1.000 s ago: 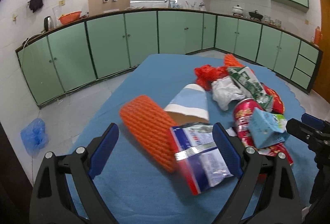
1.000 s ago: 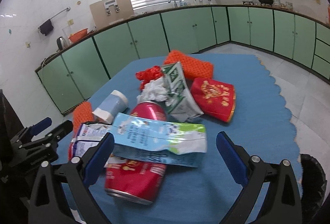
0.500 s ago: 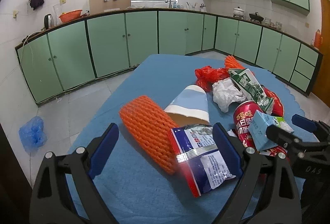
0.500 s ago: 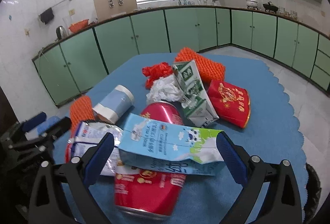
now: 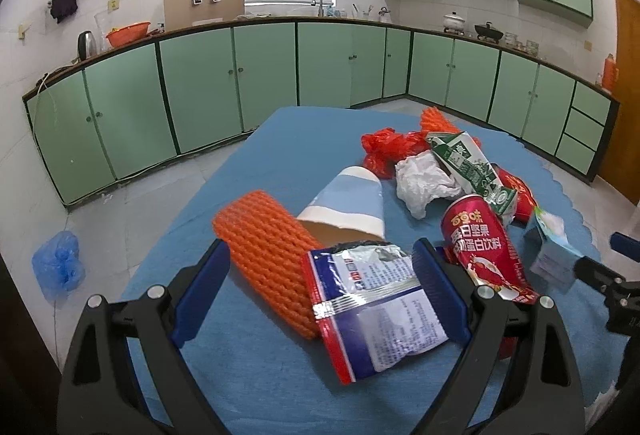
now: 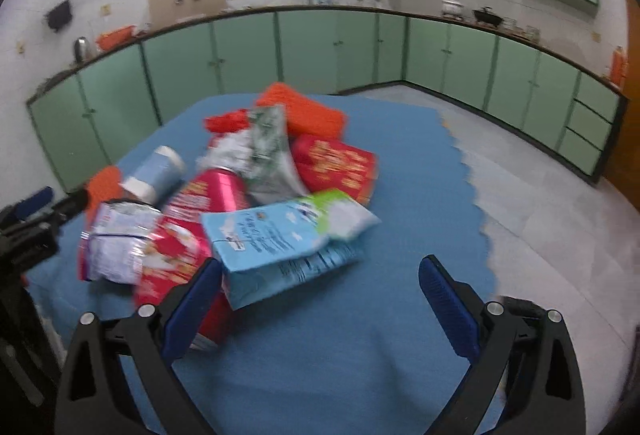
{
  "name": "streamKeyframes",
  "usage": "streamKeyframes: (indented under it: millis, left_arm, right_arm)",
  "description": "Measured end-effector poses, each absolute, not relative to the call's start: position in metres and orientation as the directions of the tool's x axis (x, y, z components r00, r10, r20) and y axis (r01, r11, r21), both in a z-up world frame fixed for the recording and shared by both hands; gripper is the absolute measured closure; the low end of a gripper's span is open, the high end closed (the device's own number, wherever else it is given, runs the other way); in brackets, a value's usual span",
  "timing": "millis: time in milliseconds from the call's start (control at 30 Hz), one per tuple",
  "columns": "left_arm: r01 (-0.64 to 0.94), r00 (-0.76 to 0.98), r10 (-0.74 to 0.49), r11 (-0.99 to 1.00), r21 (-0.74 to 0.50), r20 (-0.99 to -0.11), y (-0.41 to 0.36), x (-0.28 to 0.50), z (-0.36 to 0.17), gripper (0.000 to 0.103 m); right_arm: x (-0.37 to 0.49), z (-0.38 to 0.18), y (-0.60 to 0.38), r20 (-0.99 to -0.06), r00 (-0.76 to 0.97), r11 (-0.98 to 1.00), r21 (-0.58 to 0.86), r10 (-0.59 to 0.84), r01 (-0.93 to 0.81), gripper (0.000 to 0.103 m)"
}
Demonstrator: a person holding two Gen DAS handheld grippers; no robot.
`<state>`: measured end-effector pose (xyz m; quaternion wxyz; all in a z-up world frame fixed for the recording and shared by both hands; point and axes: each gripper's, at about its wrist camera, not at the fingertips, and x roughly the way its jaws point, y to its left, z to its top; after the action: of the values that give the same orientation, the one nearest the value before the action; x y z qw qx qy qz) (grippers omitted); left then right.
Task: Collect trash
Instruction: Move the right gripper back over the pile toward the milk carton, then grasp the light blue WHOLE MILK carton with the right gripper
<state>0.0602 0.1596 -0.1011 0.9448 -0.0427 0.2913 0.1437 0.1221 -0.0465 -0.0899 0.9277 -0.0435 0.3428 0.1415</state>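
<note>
Your left gripper (image 5: 320, 295) hangs low over the near end of the blue tabletop (image 5: 280, 155) with its fingers (image 5: 202, 293) spread wide, gripping nothing. Between them lie the near end of an orange foam net (image 5: 266, 253) and a torn red-and-white foil wrapper (image 5: 376, 309), the wrapper resting partly on the net and brushing the inner face of the right-hand finger. Just behind these sits a tipped blue-and-white paper cup (image 5: 348, 205), its mouth toward you. To the right a red drink can (image 5: 484, 251) lies on its side, with a light-blue milk carton (image 5: 550, 249) beside it; further back are crumpled white paper (image 5: 424, 183), a green-and-white carton (image 5: 468, 167) and a red plastic bag (image 5: 386, 151).

Your right gripper (image 6: 320, 305) is also open wide, holding nothing, hovering over bare blue tabletop at the pile's right-hand side. This view is blurred. The light-blue milk carton (image 6: 280, 237) lies just ahead of the left-hand finger (image 6: 192, 309), leaning over the red can (image 6: 204, 211). Behind it sit a red packet (image 6: 336, 165), a second orange foam net (image 6: 304, 113) and the green-and-white carton (image 6: 268, 155). The left gripper shows at the far left edge of that view.
</note>
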Motion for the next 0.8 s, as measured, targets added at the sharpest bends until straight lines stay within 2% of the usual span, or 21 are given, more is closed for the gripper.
streamKeyframes:
  millis: [200,300,467,600,800]
  left_arm:
    - [-0.280,0.792,0.232,0.960,0.003,-0.565,0.152,0.063,-0.101,0.014]
    - [-0.268,0.795,0.223,0.964,0.004,-0.565,0.146,0.064,-0.102,0.014]
    - [-0.253,0.799,0.212,0.967,0.005,-0.563,0.139,0.064,-0.101,0.014]
    - [-0.253,0.799,0.212,0.967,0.005,-0.563,0.139,0.064,-0.101,0.014]
    - [-0.260,0.791,0.212,0.966,-0.001,-0.574,0.141,0.064,-0.105,0.014]
  right_arm:
    - [0.129,-0.098,-0.094,-0.673,0.735,0.990,-0.019,0.089,-0.138,0.006]
    - [0.130,-0.096,-0.101,-0.664,0.737,0.990,0.044,0.128,-0.133,0.006]
    - [0.126,-0.100,-0.075,-0.624,0.738,0.965,0.133,0.258,-0.226,0.006]
    - [0.132,-0.112,-0.051,-0.627,0.732,0.963,0.139,0.267,-0.232,0.007]
    - [0.144,-0.125,-0.036,-0.646,0.743,0.982,0.060,0.173,-0.177,0.010]
